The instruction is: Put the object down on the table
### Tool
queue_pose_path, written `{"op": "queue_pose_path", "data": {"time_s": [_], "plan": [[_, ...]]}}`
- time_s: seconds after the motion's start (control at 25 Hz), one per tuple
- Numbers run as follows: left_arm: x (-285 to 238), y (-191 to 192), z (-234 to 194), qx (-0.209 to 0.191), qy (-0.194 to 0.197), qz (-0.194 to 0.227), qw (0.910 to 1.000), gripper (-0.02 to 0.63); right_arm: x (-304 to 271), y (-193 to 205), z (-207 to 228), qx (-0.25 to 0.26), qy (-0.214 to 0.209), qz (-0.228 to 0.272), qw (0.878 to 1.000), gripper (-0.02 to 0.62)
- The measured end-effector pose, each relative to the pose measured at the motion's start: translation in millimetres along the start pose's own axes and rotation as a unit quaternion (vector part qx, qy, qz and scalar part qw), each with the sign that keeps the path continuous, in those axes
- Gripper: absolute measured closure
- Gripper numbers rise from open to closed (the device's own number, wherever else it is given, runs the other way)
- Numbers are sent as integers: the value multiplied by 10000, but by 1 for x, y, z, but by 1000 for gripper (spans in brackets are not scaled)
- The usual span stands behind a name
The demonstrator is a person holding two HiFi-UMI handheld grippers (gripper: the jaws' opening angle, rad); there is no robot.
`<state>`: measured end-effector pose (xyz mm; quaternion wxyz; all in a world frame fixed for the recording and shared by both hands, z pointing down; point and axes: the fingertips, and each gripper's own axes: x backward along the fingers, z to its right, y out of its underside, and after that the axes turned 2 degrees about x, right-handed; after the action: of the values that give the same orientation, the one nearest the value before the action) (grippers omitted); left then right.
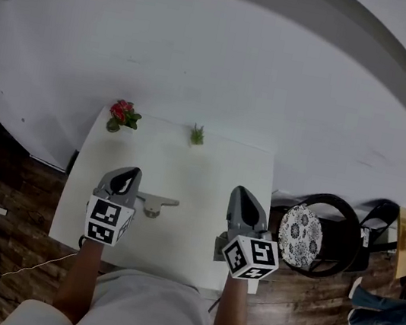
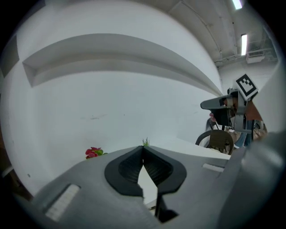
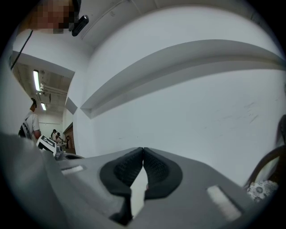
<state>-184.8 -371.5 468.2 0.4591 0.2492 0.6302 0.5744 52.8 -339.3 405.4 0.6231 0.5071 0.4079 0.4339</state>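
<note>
Your left gripper (image 1: 131,174) is closed and empty, just left of the grey object (image 1: 156,204), a bracket perhaps, which lies on the white surface (image 1: 202,165). Your right gripper (image 1: 240,193) is closed too, empty. The cubes (image 1: 108,221) show black-and-white square markers.
</note>
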Motion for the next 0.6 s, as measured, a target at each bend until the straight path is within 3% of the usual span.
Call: {"op": "queue_pose_path", "data": {"time_s": [0.16,0.6], "plan": [[9,-20,-5,-103,-79,342,9993,597,5,0,2,41,70,-2,10000,592],[27,-51,-20,60,-239,783,9966,597,13,1,4,82,149,-34,9999,592]]}}
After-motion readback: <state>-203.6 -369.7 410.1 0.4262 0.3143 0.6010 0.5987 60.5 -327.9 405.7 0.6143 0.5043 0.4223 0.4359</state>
